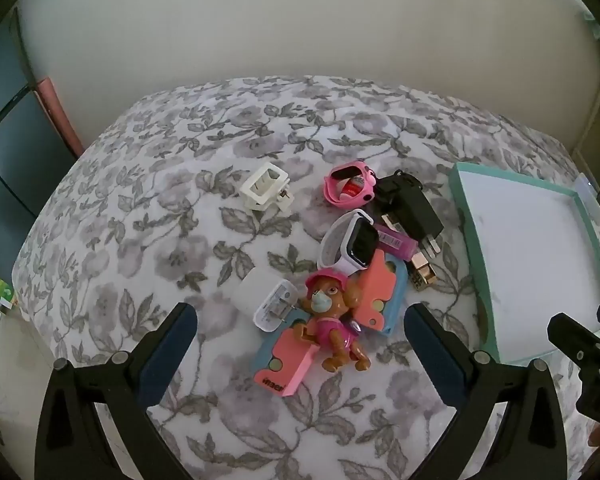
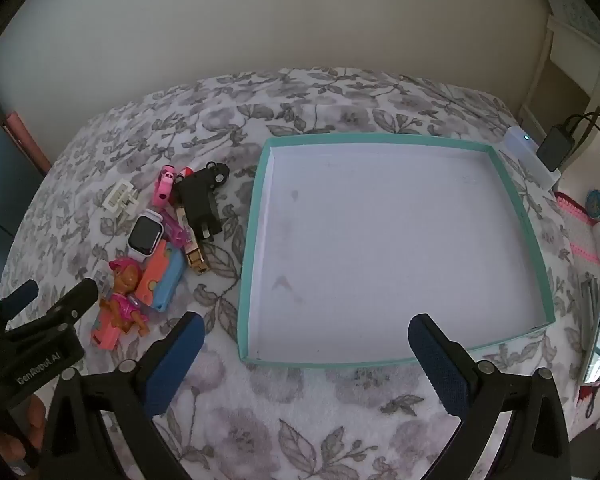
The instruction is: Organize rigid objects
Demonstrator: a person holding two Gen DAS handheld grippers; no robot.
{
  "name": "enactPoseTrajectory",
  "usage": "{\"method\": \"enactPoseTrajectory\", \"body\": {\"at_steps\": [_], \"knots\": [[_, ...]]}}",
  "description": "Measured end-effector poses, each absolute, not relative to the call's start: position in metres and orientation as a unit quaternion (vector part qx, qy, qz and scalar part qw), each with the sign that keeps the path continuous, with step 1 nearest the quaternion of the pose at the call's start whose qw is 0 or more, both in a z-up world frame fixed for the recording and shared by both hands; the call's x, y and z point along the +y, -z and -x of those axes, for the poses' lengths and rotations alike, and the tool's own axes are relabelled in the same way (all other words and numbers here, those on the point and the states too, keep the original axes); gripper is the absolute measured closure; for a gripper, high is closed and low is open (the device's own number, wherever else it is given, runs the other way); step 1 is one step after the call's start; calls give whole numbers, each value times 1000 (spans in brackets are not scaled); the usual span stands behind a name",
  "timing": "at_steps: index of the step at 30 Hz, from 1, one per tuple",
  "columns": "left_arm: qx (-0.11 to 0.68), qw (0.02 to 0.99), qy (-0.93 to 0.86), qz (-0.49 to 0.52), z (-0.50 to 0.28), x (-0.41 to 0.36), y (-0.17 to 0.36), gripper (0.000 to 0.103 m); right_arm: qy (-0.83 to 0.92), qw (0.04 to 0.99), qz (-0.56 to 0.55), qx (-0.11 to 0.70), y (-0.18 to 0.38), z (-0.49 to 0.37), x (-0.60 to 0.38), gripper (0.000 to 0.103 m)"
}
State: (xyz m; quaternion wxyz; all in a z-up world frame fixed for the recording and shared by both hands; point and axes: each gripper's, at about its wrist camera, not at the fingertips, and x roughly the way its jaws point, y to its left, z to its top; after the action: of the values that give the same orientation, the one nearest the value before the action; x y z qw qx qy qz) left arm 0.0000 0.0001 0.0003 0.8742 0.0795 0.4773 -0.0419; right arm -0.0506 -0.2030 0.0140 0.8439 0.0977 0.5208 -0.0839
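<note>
Toys [image 1: 336, 320] lie heaped beside the tray [image 2: 260, 216]; both grippers [image 1: 300, 332] [image 2: 306, 344] gape, holding nothing.

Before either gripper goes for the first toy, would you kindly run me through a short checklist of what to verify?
1. Left gripper open and holding nothing: ok.
2. Right gripper open and holding nothing: ok.
3. Teal tray has room, nothing in it: ok.
4. Dog figure within the left gripper's span: ok.
5. Dog figure free to lift: not ok, it lies on the orange and blue case, beside the white charger.
6. The grippers apart from each other: ok.
</note>
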Motion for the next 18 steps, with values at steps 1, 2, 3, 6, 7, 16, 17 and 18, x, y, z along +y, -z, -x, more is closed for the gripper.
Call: {"method": "enactPoseTrajectory", "body": {"at_steps": [1, 2, 3, 6, 7, 16, 17, 18], "knots": [[476, 875, 41, -78, 0, 0, -1, 0, 83, 844, -98, 521, -14, 51, -203, 0], [476, 875, 40, -77, 0, 0, -1, 0, 83, 844, -99, 521, -14, 51, -203, 0], [475, 876, 39, -76, 0, 1, -1, 0, 84, 844, -99, 521, -14, 51, -203, 0], [476, 876, 41, -74, 0, 1, 2, 0, 83, 843, -99, 522, -14, 51, -204, 0], [476, 875, 45, -76, 0, 3, 1, 0, 83, 843, -99, 522, -14, 51, -204, 0], [477, 874, 46, -76, 1, 5, 2, 0, 83, 843, -99, 522, -13, 50, -204, 0], [477, 875, 46, -76, 1, 5, 3, 0, 83, 843, -99, 522, -13, 50, -204, 0], [477, 874, 46, -75, 0, 5, 3, 0, 83, 843, -99, 523, -13, 50, -204, 0]]}}
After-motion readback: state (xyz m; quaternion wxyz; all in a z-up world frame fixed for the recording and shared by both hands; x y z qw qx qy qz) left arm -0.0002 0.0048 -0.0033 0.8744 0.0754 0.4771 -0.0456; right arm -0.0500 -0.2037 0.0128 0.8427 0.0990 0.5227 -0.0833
